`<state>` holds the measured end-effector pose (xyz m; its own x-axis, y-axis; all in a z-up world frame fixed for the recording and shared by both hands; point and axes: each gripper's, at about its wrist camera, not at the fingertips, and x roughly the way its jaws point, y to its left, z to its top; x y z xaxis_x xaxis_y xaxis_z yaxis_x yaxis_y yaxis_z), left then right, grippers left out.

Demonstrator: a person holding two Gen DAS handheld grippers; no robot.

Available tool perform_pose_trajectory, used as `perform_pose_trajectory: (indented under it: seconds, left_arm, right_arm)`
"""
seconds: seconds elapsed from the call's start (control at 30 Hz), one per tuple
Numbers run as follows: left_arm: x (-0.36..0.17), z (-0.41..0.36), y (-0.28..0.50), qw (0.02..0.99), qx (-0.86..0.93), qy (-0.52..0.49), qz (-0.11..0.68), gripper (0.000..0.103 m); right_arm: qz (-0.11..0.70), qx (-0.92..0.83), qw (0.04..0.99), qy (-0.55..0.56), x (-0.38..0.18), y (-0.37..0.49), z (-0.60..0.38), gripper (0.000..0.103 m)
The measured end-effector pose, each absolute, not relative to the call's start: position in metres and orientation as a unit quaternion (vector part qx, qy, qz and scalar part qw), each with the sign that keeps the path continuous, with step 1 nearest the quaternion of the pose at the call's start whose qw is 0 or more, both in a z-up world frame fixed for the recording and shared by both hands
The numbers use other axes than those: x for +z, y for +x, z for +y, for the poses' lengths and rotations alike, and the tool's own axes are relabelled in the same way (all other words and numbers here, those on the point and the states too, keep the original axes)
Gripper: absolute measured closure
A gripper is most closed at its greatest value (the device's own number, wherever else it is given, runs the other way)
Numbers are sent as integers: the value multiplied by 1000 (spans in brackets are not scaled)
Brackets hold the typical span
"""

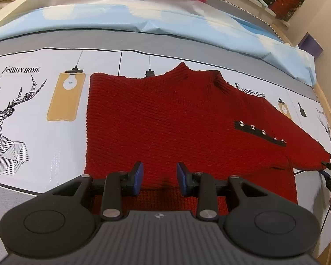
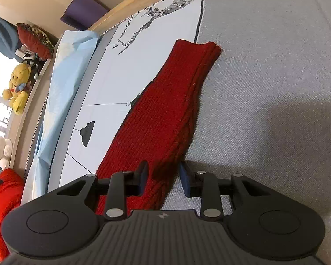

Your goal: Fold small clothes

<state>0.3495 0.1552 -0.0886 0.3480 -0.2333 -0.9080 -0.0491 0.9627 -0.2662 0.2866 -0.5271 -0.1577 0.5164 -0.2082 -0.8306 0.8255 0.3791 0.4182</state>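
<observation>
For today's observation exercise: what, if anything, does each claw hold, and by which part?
Nothing is gripped. The left claw stands open over the red sweater; the right claw straddles its sleeve without pinching.

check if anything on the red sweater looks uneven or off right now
The red sweater is lopsided: its left side ends in a straight edge with no sleeve showing, while the right sleeve is stretched out across the printed cover. No damage visible.

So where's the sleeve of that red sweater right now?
In the right wrist view the sleeve lies stretched flat on the printed bed cover, its cuff far off, its near end between the right gripper's open jaws.
</observation>
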Motion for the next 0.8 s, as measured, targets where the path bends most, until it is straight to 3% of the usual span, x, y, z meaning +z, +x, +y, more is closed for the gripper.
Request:
perform_pose_trajectory:
  seconds: [0.03, 0.13, 0.33, 0.47, 0.5, 0.57, 0.8]
  left_arm:
    - [-88, 155, 349, 812, -56, -125, 568, 66]
    - [-89, 155, 349, 811, -56, -123, 569, 66]
    - [-90, 154, 350, 811, -57, -120, 570, 66]
    - [-90, 154, 350, 811, -56, -119, 571, 66]
    - [-90, 155, 350, 811, -56, -119, 571, 66]
    - [-90, 155, 350, 811, -56, -119, 571, 66]
    - [-91, 159, 350, 811, -55, -121, 570, 66]
  right_arm:
    - [353, -343, 753, 437, -158, 288, -527, 80]
    - [354, -344, 756, 429, -156, 290, -524, 87]
    - [351, -351, 776, 389, -138, 300, -507, 88]
    - [359, -359, 770, 386, -137, 302, -507, 80]
    - [365, -367, 761, 391, -141, 300, -510, 72]
    - [369, -374, 744, 414, -151, 294, -517, 71]
    - [357, -372, 758, 400, -153, 294, -515, 88]
